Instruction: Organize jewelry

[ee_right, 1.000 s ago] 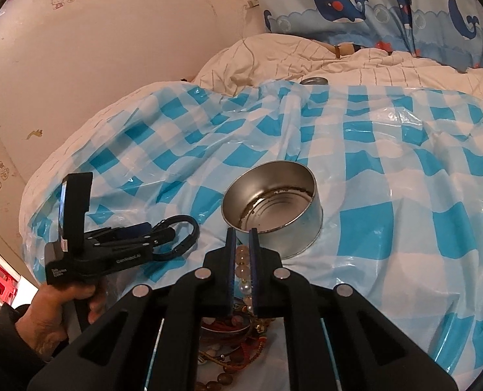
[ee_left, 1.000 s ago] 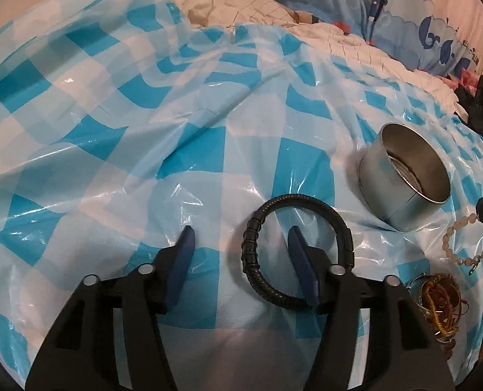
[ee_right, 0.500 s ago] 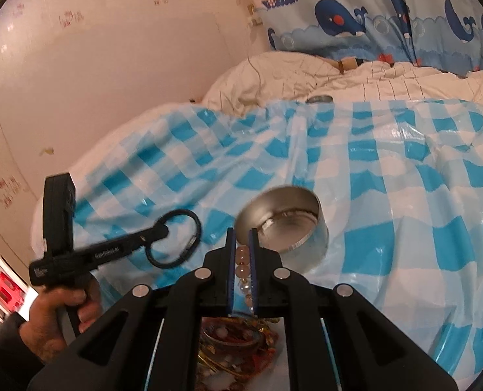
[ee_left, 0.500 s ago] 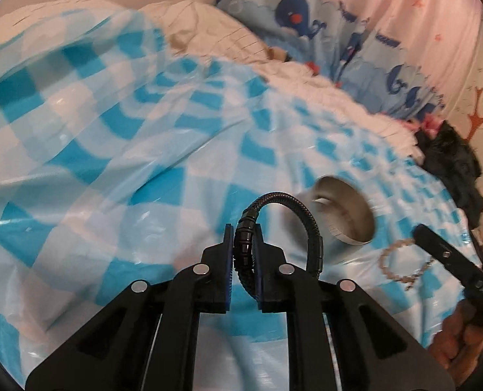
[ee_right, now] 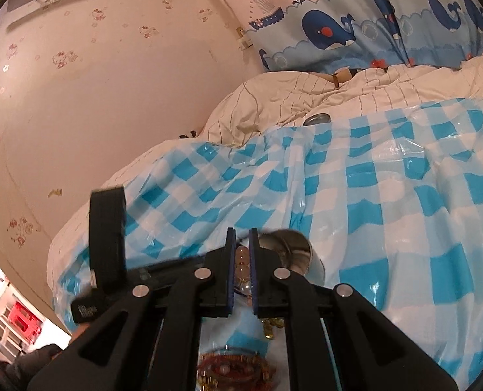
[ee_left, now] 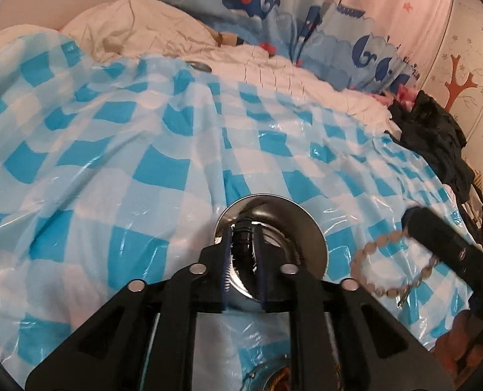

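**Both bracelets lifted toward the tin**

Now that we have both pieces off the checked sheet [ee_left: 117,176], the steel tin [ee_left: 309,228] sits mid-sheet. Our left gripper [ee_left: 244,260], jaws just eased slightly, holds the black bangle [ee_left: 243,238] above it; our right gripper [ee_right: 240,260] pinches the bead bracelet [ee_left: 381,264] beside it.

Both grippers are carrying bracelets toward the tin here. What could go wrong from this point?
The metal tin sits on soft, wrinkled checked plastic, so a nudge could tip it. The left gripper, over the tin's mouth, has just eased its jaws on the black bangle; it may drop askew. The beaded bracelet dangling from the right gripper could snag the rim.
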